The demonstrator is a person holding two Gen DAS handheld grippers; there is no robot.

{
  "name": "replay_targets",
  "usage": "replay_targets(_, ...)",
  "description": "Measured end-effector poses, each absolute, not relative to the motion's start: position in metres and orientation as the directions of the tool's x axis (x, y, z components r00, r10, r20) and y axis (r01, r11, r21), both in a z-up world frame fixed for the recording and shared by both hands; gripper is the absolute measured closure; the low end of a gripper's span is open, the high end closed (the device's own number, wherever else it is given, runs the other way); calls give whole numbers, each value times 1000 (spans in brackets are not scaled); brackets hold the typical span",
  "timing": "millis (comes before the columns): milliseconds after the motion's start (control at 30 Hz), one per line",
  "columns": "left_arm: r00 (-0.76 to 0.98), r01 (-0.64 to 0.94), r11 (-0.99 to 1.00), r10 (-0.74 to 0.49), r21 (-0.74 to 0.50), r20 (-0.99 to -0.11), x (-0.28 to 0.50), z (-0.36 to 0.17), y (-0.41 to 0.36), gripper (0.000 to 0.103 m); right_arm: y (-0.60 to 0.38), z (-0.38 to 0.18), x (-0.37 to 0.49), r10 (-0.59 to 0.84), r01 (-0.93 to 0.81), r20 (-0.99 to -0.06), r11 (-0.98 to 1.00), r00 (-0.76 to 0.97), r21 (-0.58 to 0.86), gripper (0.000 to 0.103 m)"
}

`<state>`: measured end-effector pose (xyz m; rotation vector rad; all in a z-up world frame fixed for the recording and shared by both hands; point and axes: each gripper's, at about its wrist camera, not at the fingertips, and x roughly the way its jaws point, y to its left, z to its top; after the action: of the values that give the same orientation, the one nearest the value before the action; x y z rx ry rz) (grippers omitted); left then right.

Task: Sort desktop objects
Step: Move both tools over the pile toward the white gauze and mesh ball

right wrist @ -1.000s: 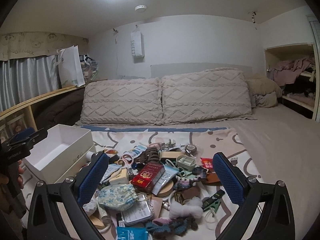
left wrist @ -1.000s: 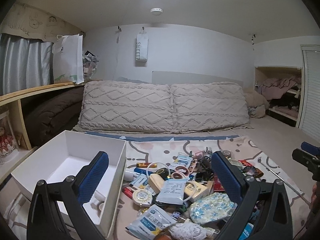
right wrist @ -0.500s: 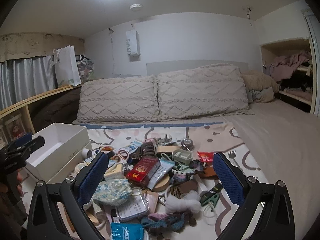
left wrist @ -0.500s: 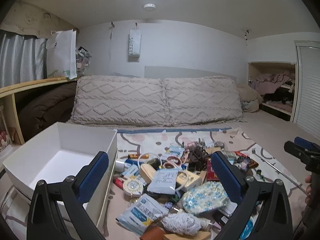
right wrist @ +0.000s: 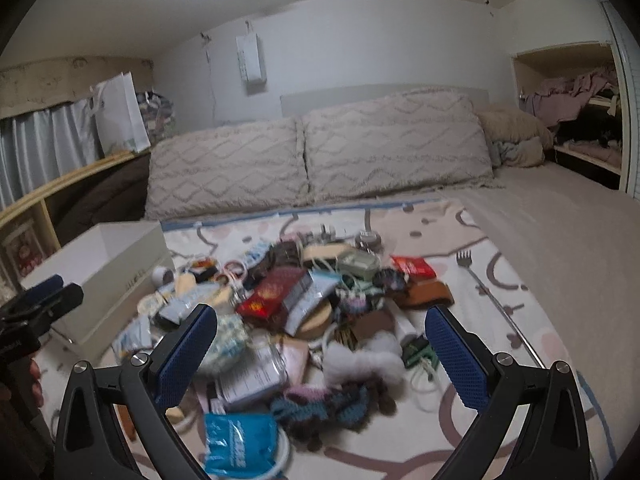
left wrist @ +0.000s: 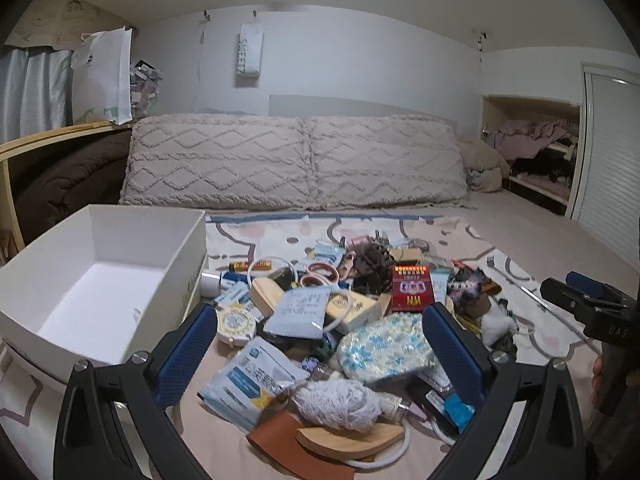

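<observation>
A heap of small objects lies on a patterned sheet on the bed: a red box (left wrist: 412, 293) (right wrist: 276, 296), white and blue sachets (left wrist: 298, 312), a floral pouch (left wrist: 384, 348), a white yarn ball (left wrist: 336, 402) and a knitted scrunchie (right wrist: 328, 404). An open, empty white box (left wrist: 100, 288) (right wrist: 104, 264) stands left of the heap. My left gripper (left wrist: 320, 360) is open and empty above the heap's near edge. My right gripper (right wrist: 322, 360) is open and empty above the heap's near right part.
Two beige pillows (left wrist: 296, 160) lean against the far wall. A wooden shelf with a brown blanket (left wrist: 52, 188) runs along the left. A metal fork-tipped rod (right wrist: 488, 292) lies right of the heap. A cupboard niche with clothes (right wrist: 576, 96) is at the far right.
Both grippers have moved lower and closer to the heap, which now looks bigger. Both stay open and empty. The right wrist view is blurred by motion.
</observation>
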<state>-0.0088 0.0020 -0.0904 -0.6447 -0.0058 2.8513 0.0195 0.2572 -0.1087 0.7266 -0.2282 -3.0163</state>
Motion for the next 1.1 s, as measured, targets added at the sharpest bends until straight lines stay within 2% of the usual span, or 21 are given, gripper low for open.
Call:
replay_targets(200, -841, -227, -970, 242, -92, -484, -13, -109, 6, 0, 266, -130, 19, -74, -17, -514, -985, -855, 170, 0)
replay_targets(500, -814, -240, -970, 226, -44, -534, -16, -128, 20, 0, 276, -154, 11, -108, -26, -604, -978, -790, 208, 0)
replay_targets(1100, -753, -244, -969, 219, -46, -621, -27, -159, 31, 0, 285, -182, -17, -93, -107, -679, -963, -729, 246, 0)
